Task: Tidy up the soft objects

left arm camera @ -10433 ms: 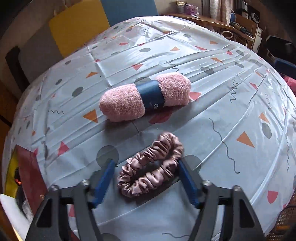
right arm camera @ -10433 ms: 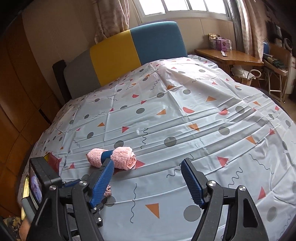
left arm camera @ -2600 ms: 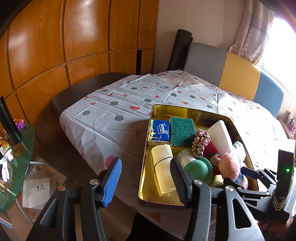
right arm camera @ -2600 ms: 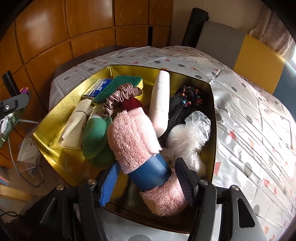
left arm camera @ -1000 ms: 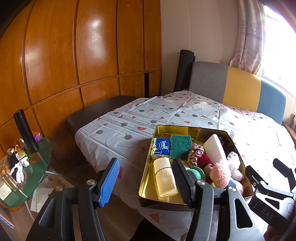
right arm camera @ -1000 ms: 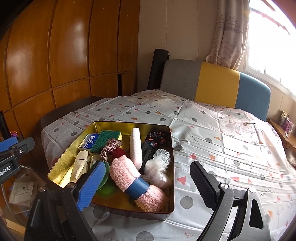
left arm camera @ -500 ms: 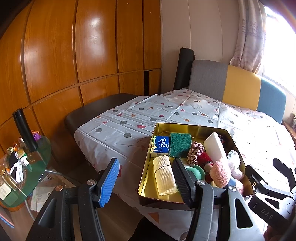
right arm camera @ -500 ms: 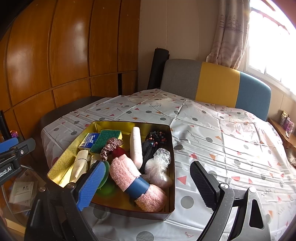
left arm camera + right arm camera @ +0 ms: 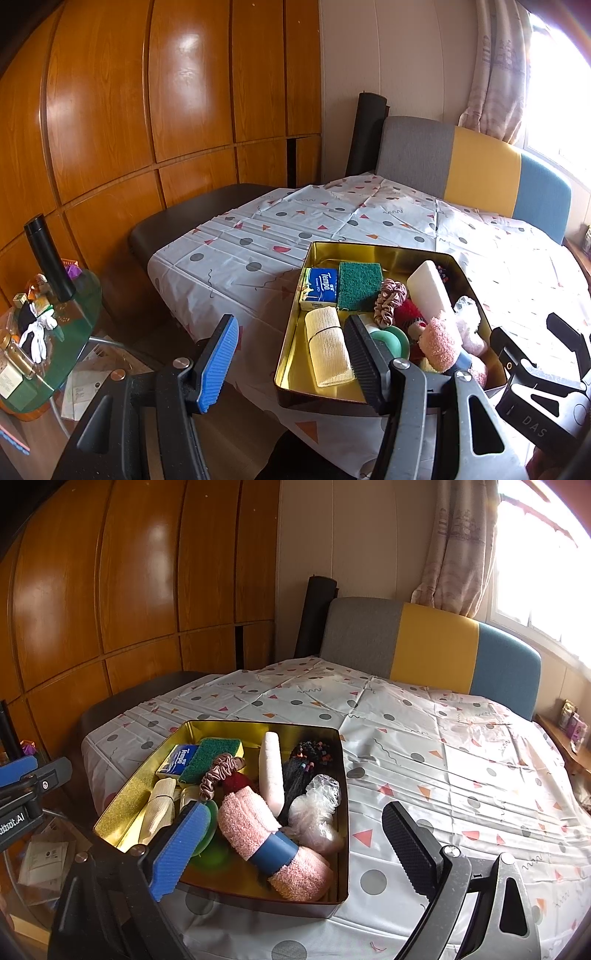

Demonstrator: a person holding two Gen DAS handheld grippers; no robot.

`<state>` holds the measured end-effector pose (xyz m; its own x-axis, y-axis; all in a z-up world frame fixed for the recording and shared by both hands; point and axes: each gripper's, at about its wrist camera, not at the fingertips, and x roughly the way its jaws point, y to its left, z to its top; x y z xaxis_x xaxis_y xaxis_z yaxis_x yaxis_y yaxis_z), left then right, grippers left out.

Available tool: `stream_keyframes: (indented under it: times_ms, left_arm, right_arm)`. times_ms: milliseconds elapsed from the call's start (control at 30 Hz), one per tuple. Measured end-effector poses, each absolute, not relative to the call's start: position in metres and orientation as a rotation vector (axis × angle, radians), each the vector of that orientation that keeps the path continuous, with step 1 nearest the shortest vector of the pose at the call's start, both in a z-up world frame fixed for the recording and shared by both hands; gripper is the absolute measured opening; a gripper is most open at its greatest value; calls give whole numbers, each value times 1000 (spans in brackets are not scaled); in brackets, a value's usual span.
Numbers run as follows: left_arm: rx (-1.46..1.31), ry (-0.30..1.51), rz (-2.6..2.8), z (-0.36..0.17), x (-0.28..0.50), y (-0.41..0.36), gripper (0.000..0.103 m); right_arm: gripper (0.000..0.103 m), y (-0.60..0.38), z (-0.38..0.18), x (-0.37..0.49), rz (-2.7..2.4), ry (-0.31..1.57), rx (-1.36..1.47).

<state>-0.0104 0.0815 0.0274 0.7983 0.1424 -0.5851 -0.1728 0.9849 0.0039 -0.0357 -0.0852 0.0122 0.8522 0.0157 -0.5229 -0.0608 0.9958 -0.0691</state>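
A gold tin (image 9: 258, 726) on the bed's near corner holds several soft items. The pink towel roll with a blue band (image 9: 258, 834) lies along its near right side, and the pink satin scrunchie (image 9: 218, 773) rests by the green sponge (image 9: 212, 755). My right gripper (image 9: 295, 812) hangs open above the tin's near edge, with nothing between its fingers. My left gripper (image 9: 290, 332) is open and empty too, back from the tin (image 9: 369, 250) and to its left. The towel roll (image 9: 441, 343) and the scrunchie (image 9: 388, 302) also show in the left wrist view.
The tin also holds a Tempo tissue pack (image 9: 320, 287), a beige cloth roll (image 9: 327, 349), a white foam bar (image 9: 430, 291) and a clear plastic bag (image 9: 319, 805). The patterned sheet (image 9: 461, 775) spreads to the right. A glass side table (image 9: 44, 332) with a black flask stands at the left.
Nothing has moved in the last second. Earlier the scrunchie and towel roll lay on the sheet; both now lie in the tin, and the right gripper has let go and backed off.
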Motion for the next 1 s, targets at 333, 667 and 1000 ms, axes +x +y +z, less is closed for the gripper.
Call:
stream_keyframes:
  times_ms: [333,667,1000]
  left_arm:
    - [-55,638,171,25,-9,82,60]
    - [-49,639,174,24,-8,80,60]
    - [-45,635,177,23,-9,81,60]
  right_arm:
    - [97,-87,12,-36,38,551,-80]
    - [97,-86,11,-36,38,552,-79]
    - [97,-86,12,-36,38,552,-80]
